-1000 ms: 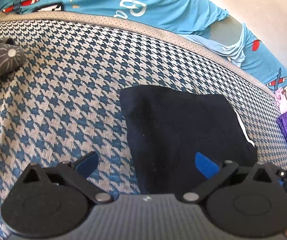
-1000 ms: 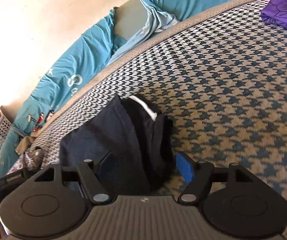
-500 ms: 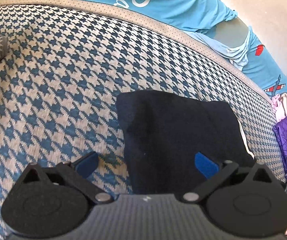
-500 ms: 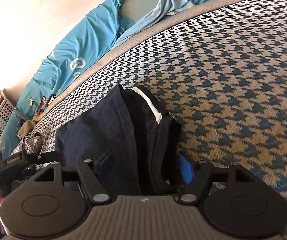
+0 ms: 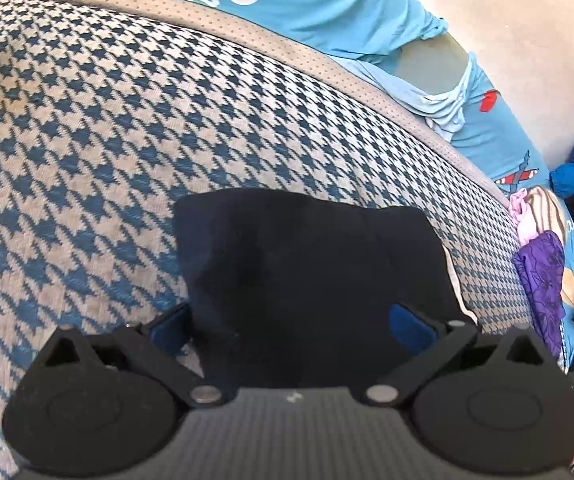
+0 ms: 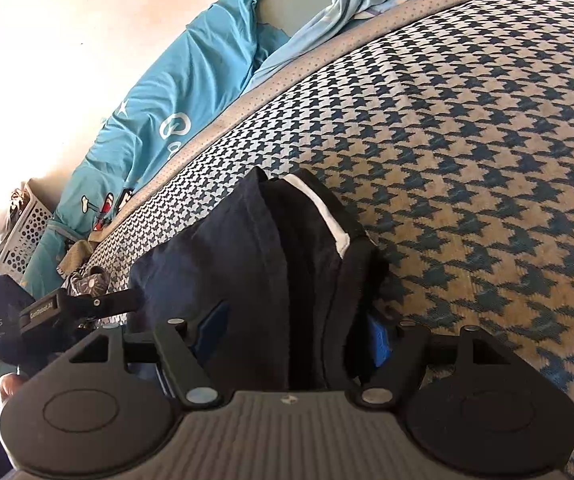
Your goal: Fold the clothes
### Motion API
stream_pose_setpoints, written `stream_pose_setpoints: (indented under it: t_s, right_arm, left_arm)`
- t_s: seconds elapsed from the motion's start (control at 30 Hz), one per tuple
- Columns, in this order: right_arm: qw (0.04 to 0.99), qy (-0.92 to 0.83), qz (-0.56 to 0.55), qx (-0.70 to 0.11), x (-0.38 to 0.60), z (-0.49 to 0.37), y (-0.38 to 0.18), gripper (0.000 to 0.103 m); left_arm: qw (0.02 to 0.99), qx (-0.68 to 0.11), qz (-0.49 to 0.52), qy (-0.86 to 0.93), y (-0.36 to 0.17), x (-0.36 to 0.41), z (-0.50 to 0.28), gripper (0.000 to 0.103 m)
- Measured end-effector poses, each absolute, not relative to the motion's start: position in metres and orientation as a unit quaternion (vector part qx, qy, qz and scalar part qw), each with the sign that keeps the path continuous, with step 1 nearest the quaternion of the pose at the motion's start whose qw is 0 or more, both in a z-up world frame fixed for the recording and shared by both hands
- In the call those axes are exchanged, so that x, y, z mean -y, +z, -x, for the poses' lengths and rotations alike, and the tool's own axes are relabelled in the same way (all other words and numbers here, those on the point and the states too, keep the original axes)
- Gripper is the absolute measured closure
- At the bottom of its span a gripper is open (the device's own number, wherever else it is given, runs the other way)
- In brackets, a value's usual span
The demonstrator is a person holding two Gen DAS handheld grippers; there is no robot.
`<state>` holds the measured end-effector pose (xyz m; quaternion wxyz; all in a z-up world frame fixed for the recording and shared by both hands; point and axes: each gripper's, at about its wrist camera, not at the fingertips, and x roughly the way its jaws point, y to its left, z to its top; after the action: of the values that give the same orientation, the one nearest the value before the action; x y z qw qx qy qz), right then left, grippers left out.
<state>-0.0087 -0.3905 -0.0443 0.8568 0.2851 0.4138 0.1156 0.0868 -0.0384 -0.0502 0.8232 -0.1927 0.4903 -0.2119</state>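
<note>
A folded black garment [image 5: 307, 264] with a white stripe [image 6: 327, 216] lies on the blue-and-beige houndstooth mat [image 5: 87, 140]. My left gripper [image 5: 289, 328] is open and straddles the garment's near left part. Its left pad [image 5: 167, 328] sits just outside the cloth's left edge, and its right pad [image 5: 411, 328] is over the cloth. My right gripper [image 6: 295, 334] is open and wide around the garment's [image 6: 215, 264] thick folded right side. One pad [image 6: 211, 328] rests over the dark cloth. The other pad [image 6: 379, 340] is half hidden behind the fold. The left gripper's body [image 6: 83, 308] shows at the garment's far left.
A teal printed bedsheet [image 5: 327, 4] runs along the mat's far edge below a pale wall. A purple cloth [image 5: 543, 280] and striped clothes lie at the right end. A white perforated basket [image 6: 23, 232] and a grey patterned cloth [image 6: 91, 284] sit at the left end.
Both grippers have come down and forward onto the garment. Its near edges, which lay ahead of the fingers, now reach in between them, and the right fold partly covers the right gripper's outer pad.
</note>
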Motion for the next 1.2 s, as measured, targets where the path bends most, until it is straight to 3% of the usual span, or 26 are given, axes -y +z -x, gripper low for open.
stream_pose_setpoints:
  t_s: [0.2, 0.53, 0.87, 1.2]
  right_arm:
    - [0.860, 0.127, -0.273, -0.411, 0.382, 0.002, -0.047, 0.034]
    - [0.867, 0.139, -0.242, -0.412, 0.368, -0.003, -0.048, 0.052]
    - [0.869, 0.137, -0.235, -0.414, 0.365, -0.004, -0.047, 0.052]
    - [0.866, 0.135, -0.250, -0.412, 0.371, -0.001, -0.047, 0.052]
  left_arm:
    - [0.821, -0.486, 0.193, -0.227, -0.054, 0.045, -0.089, 0.000]
    - [0.821, -0.480, 0.180, -0.253, -0.055, 0.059, -0.087, 0.000]
    - [0.798, -0.488, 0.225, -0.271, -0.056, 0.040, -0.084, 0.000]
    - [0.805, -0.484, 0.206, -0.275, -0.061, 0.036, -0.077, 0.000]
